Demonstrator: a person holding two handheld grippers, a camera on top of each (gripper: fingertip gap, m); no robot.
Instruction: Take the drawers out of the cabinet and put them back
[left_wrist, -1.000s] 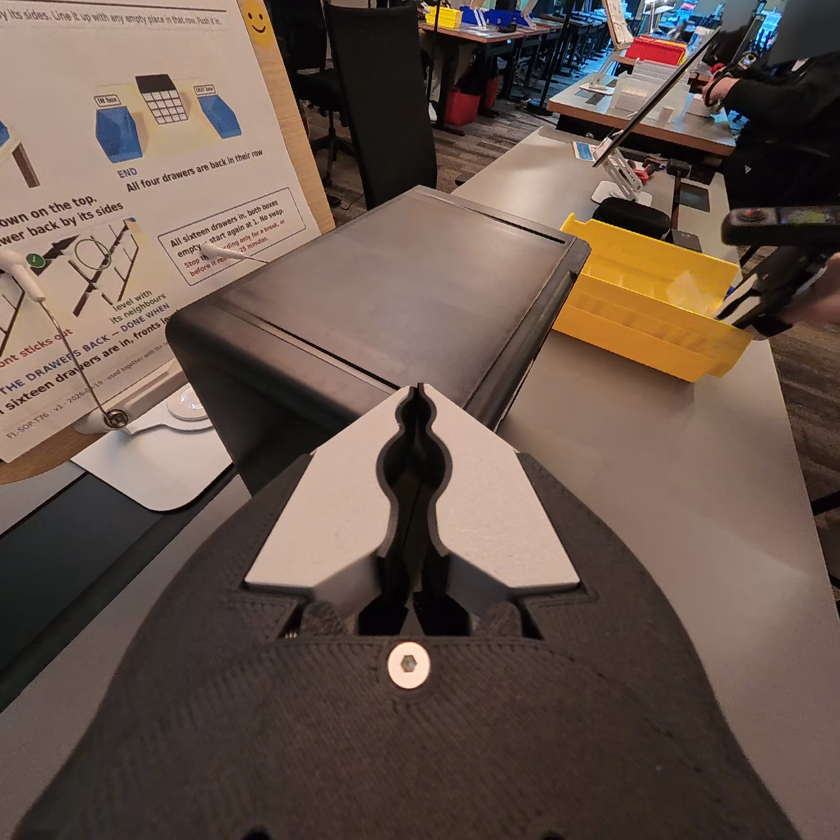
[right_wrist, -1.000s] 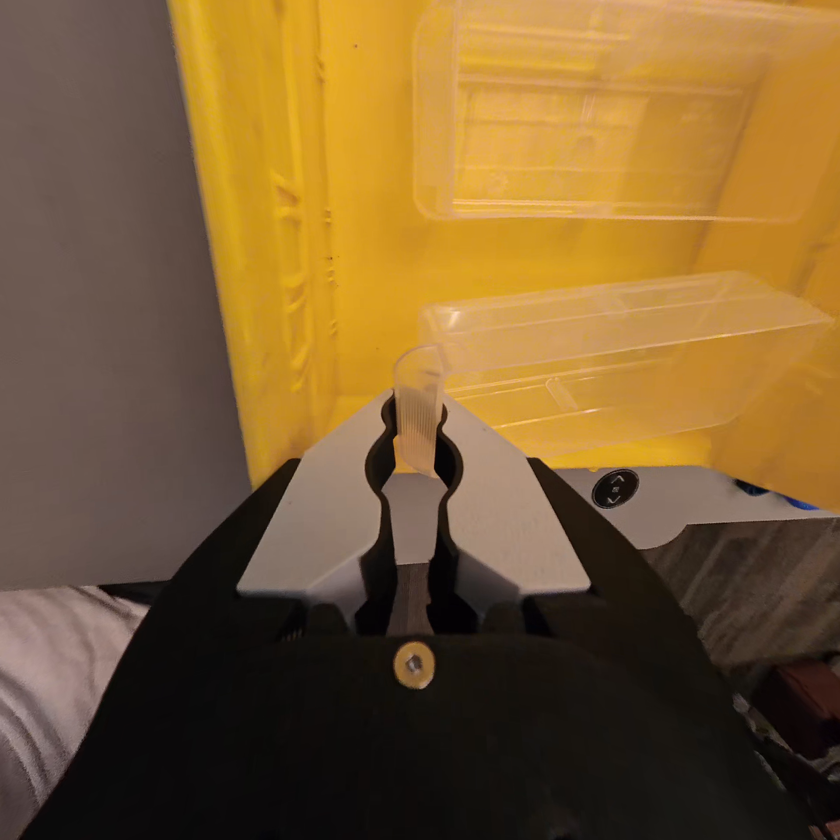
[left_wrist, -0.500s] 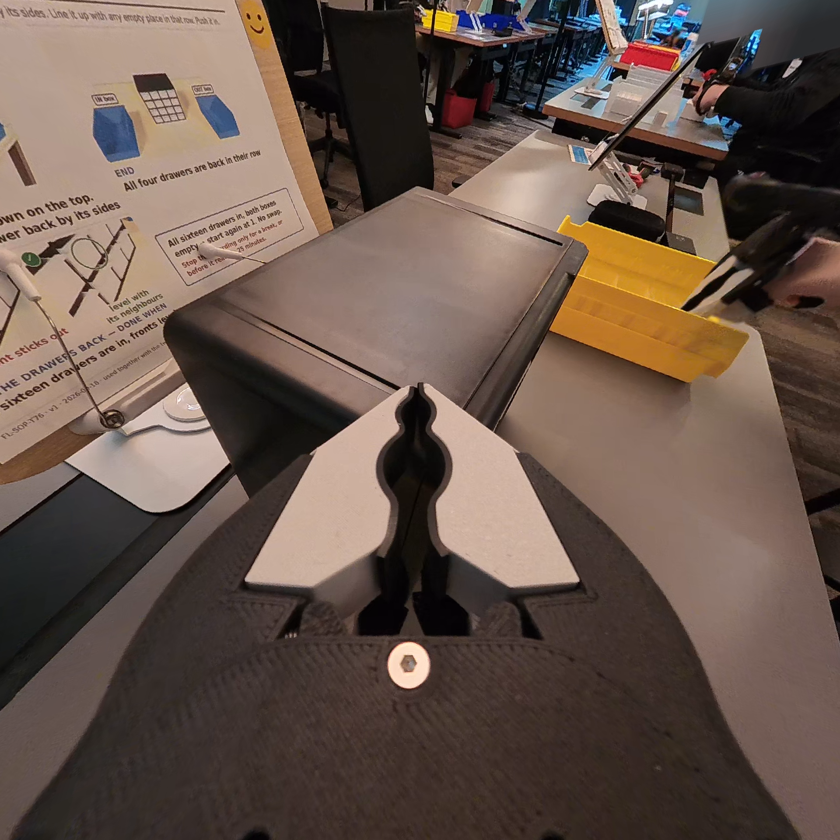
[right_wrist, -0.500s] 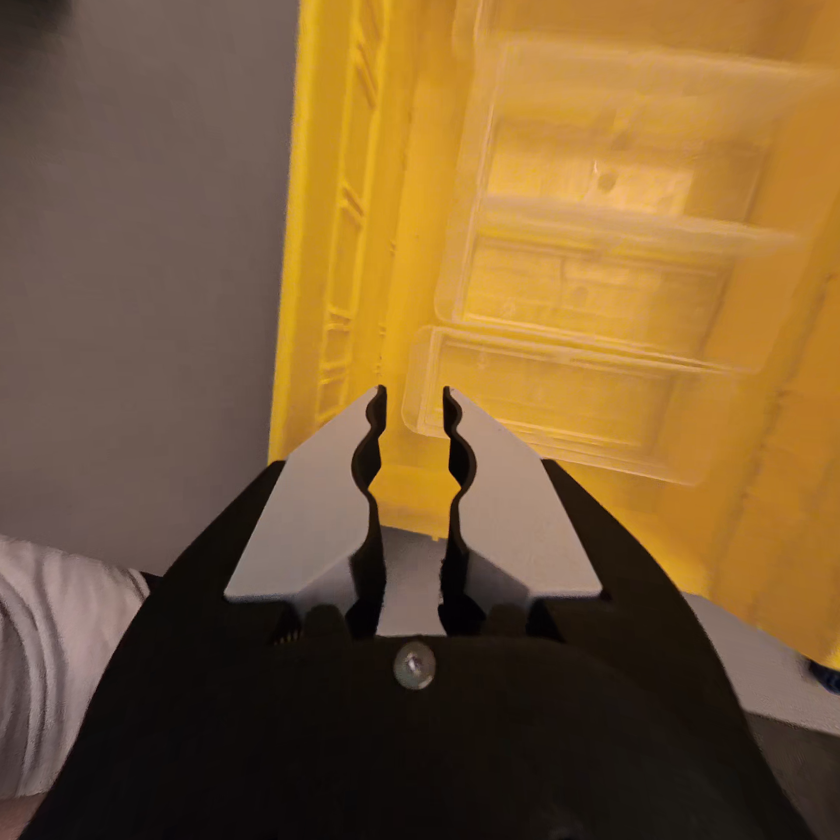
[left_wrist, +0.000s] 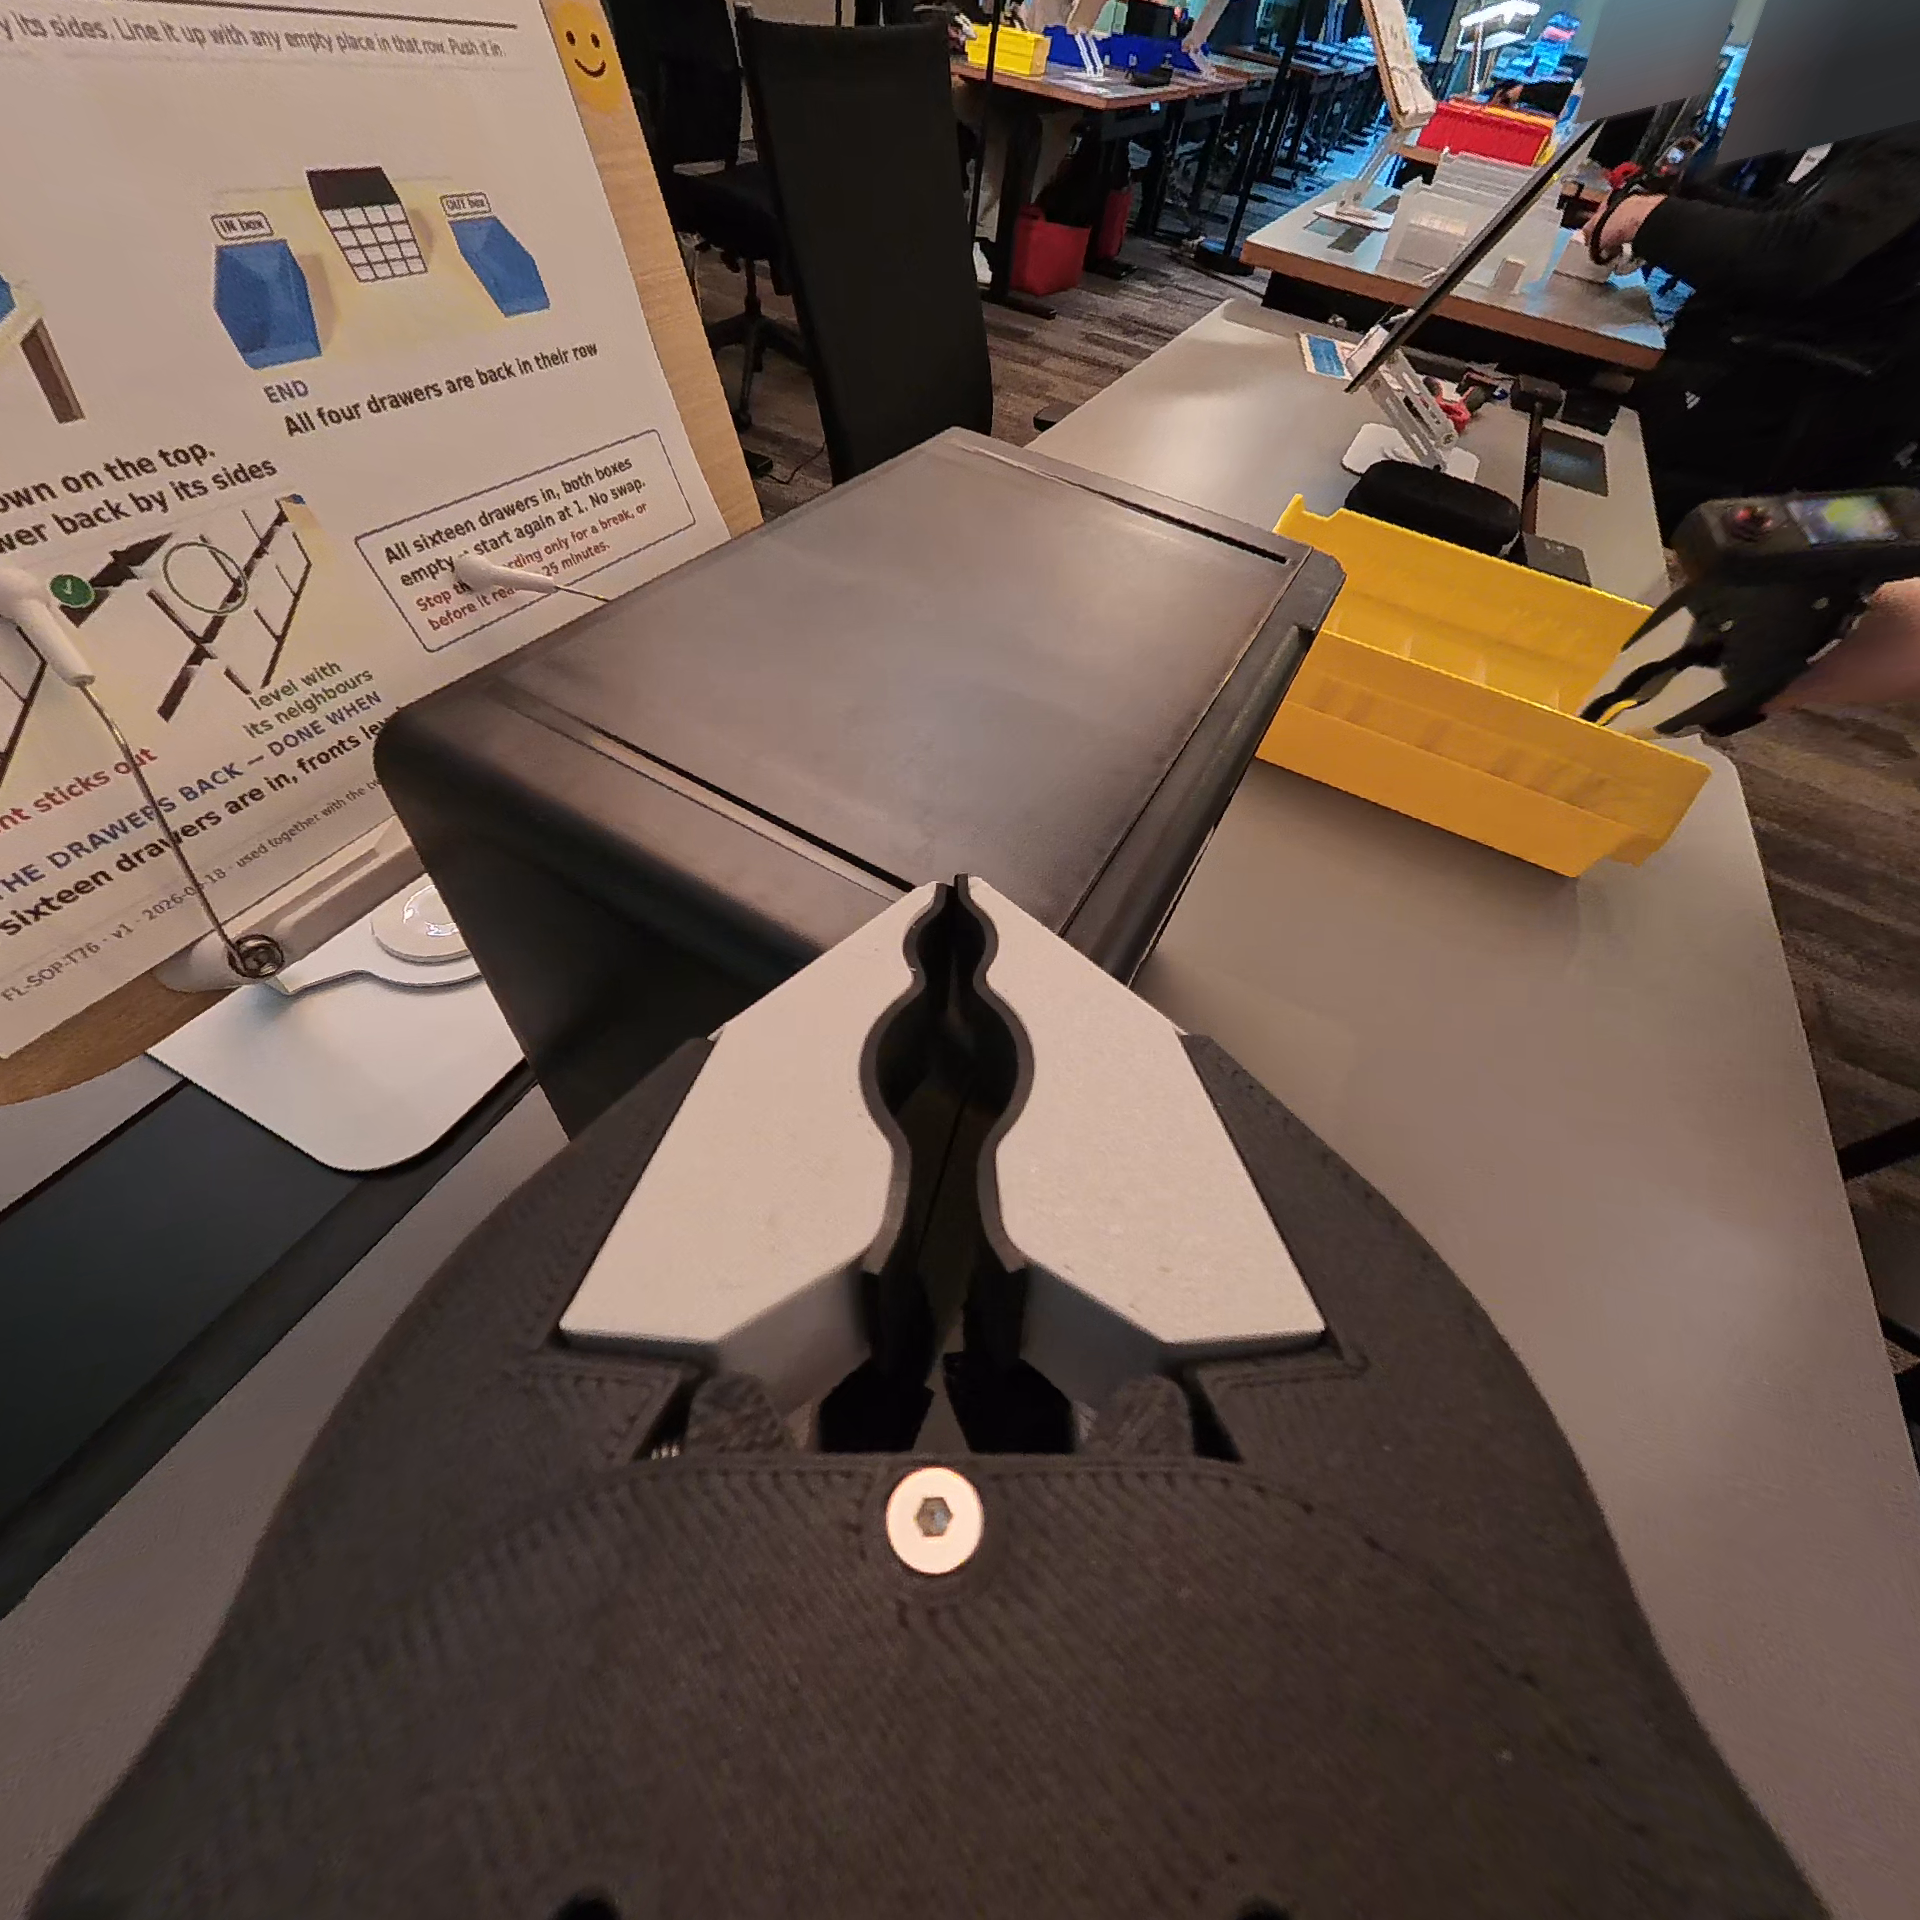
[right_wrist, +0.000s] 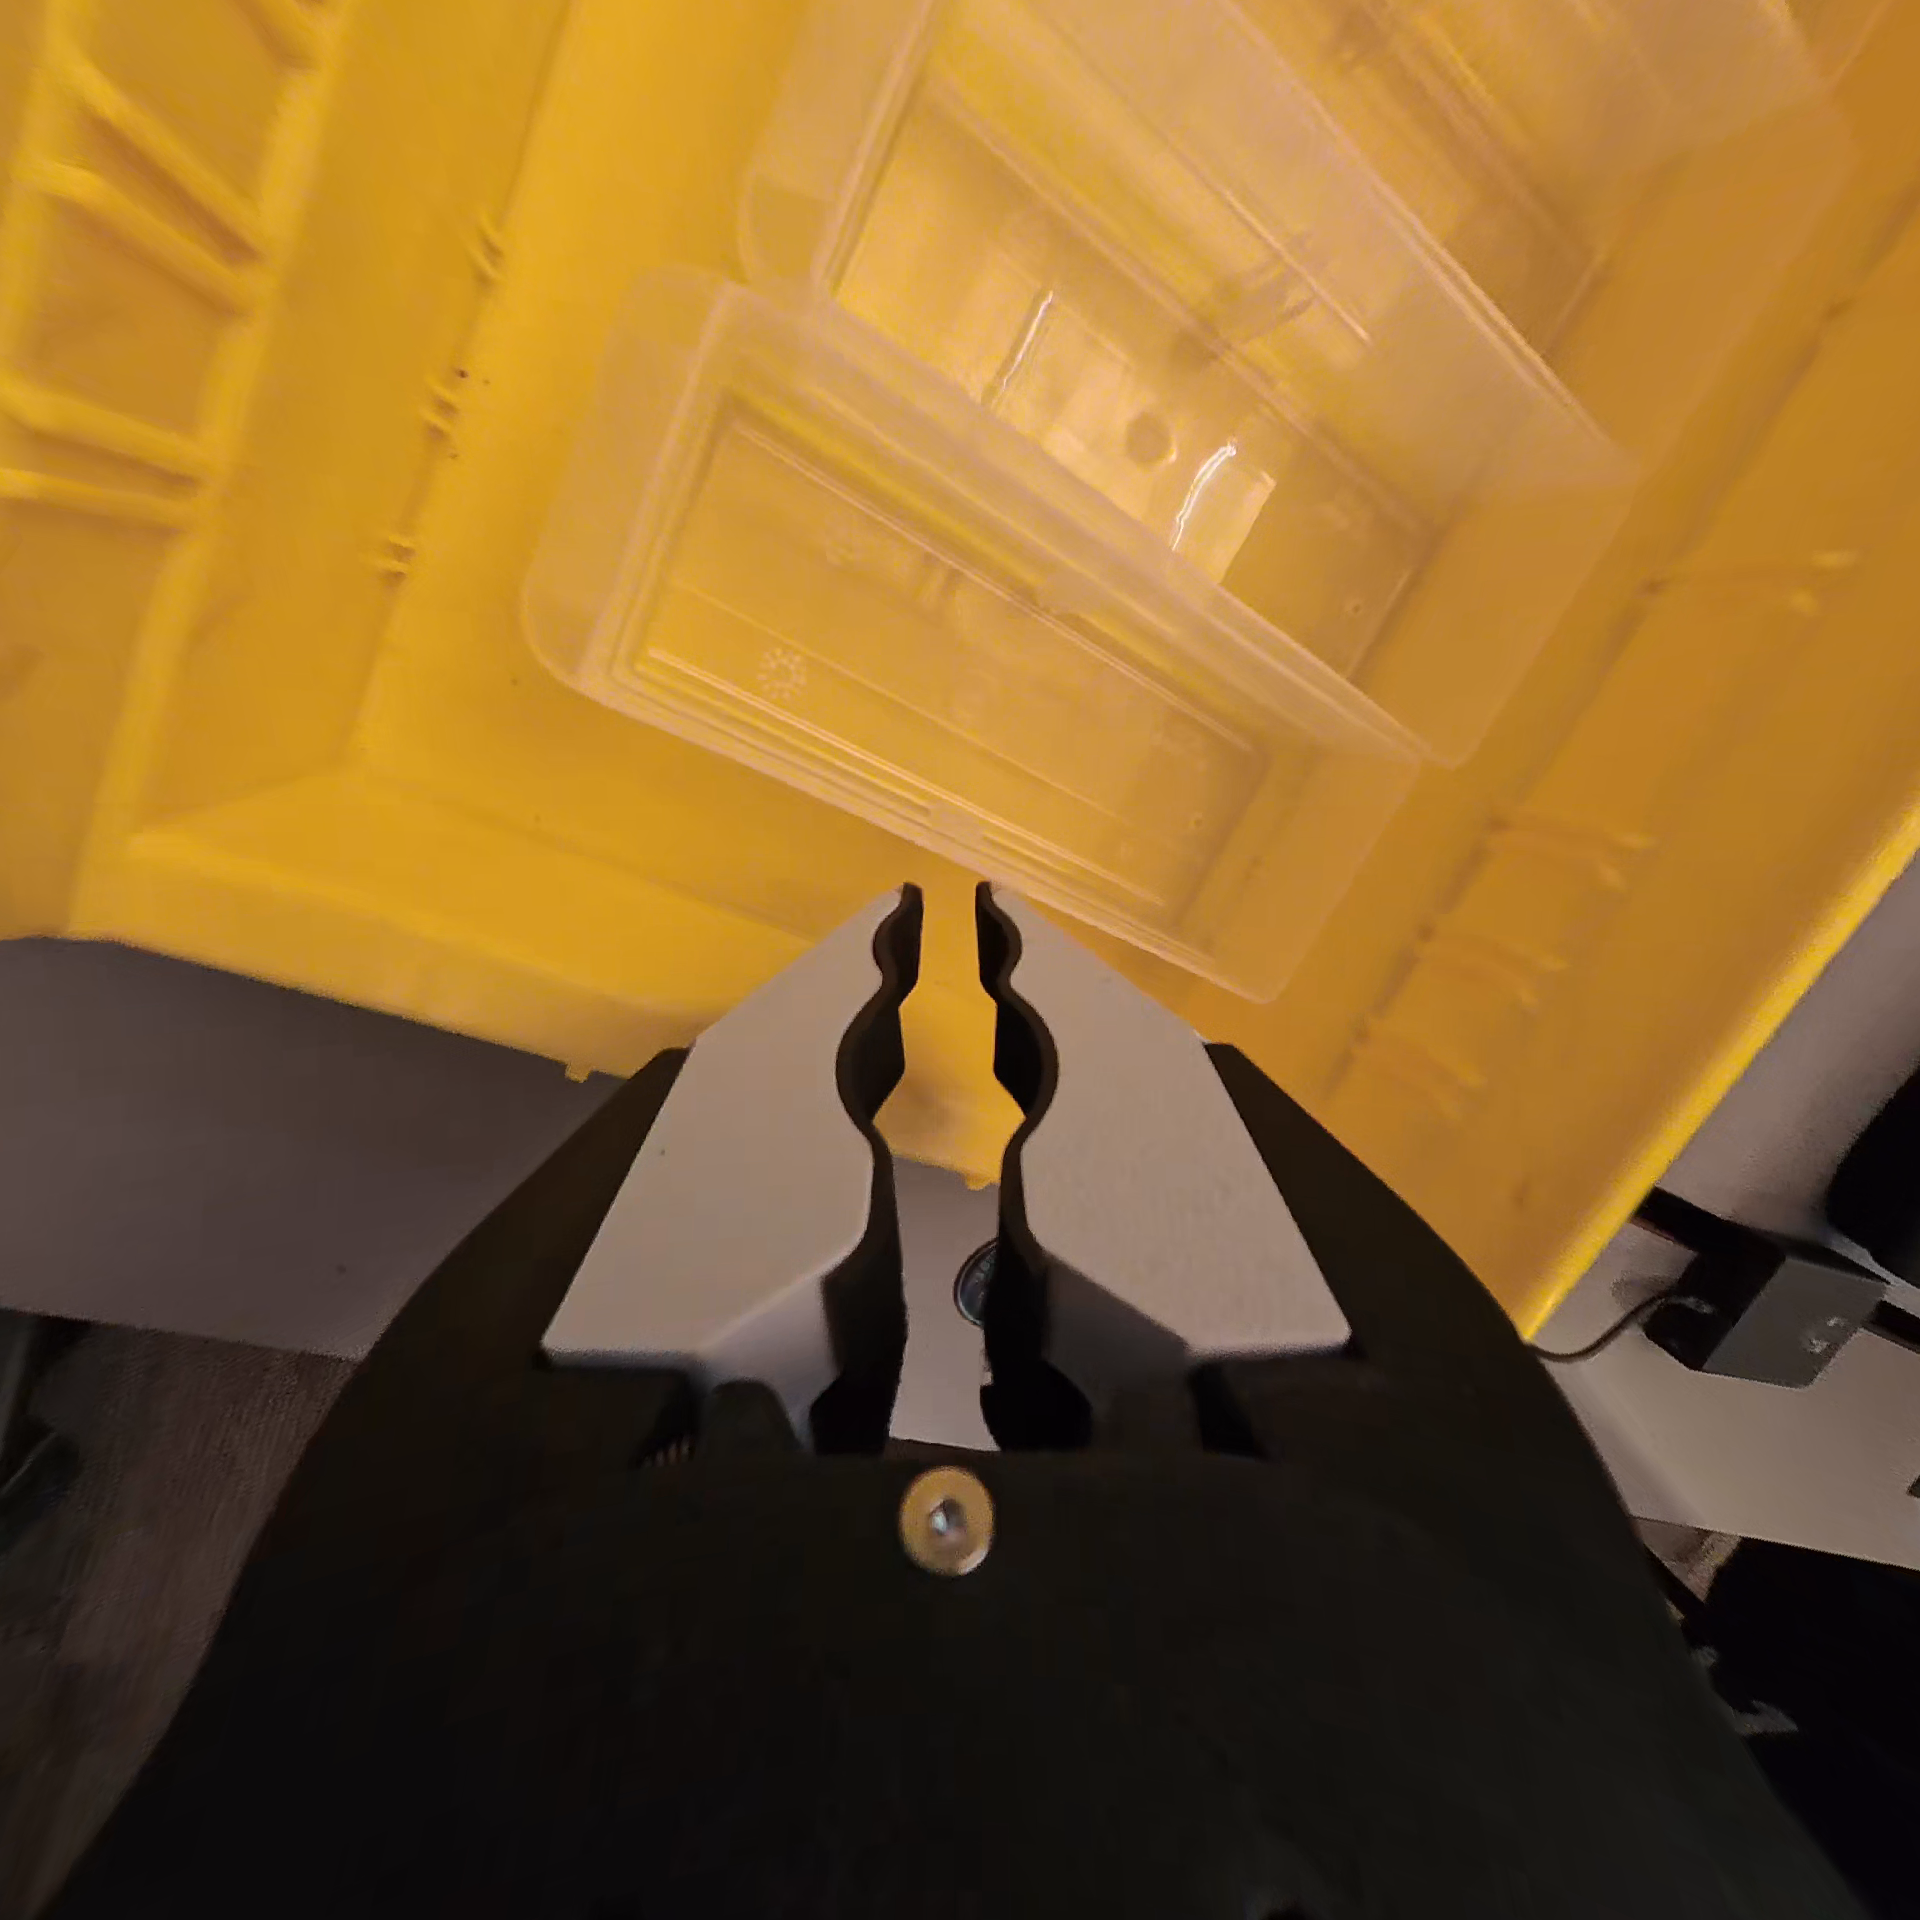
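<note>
The black cabinet (left_wrist: 914, 665) stands on the grey table, seen from above and behind; its drawer fronts are hidden. My left gripper (left_wrist: 958, 883) is shut and empty, just above the cabinet's near corner. A yellow bin (left_wrist: 1455, 707) sits to the right of the cabinet. In the right wrist view the bin (right_wrist: 312, 623) holds two clear plastic drawers, a near one (right_wrist: 935, 644) lying partly over a far one (right_wrist: 1299, 343). My right gripper (right_wrist: 942, 891) is slightly open and empty, just short of the near drawer's edge. It also shows in the left wrist view (left_wrist: 1652, 696) over the bin's right end.
An instruction poster (left_wrist: 260, 416) on a stand is left of the cabinet. A black pouch (left_wrist: 1434, 509) and a tablet stand (left_wrist: 1403, 416) lie behind the bin. A seated person (left_wrist: 1787, 312) works at a far desk. The table edge (left_wrist: 1808, 1143) runs along the right. There is about 65 cm between the tips of the two grippers.
My right gripper let go of the clear drawer's handle, left the drawer in the yellow bin and drew back, now slightly open. The left gripper has not moved.
</note>
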